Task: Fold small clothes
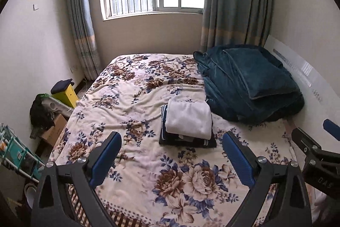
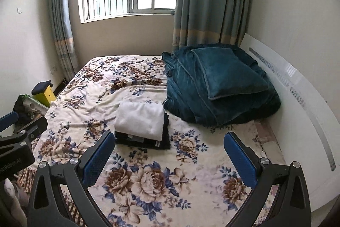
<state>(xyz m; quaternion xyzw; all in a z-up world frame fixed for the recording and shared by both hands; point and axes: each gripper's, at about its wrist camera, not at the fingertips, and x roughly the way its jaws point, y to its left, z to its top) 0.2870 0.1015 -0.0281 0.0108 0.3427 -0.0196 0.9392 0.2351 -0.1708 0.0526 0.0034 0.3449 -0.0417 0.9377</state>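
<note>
On the floral bedspread (image 1: 148, 163), a stack of folded clothes (image 1: 188, 124) sits ahead of both grippers and apart from them, a white piece on top of dark ones. From the left gripper (image 1: 172, 156) it lies slightly right of centre; from the right gripper (image 2: 170, 154), left of centre, so neither is clearly nearer. Both jaws are spread wide, holding nothing. The stack looks neat, its long axis running roughly away from the cameras.

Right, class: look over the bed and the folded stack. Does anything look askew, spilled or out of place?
Little stands out. The stack sits neat on the bed, a white piece on dark ones. The sheet is wrinkled at mid-bed, and the teal blanket lies loosely heaped by the wall. Both claws, left and right, are open and empty.
</note>
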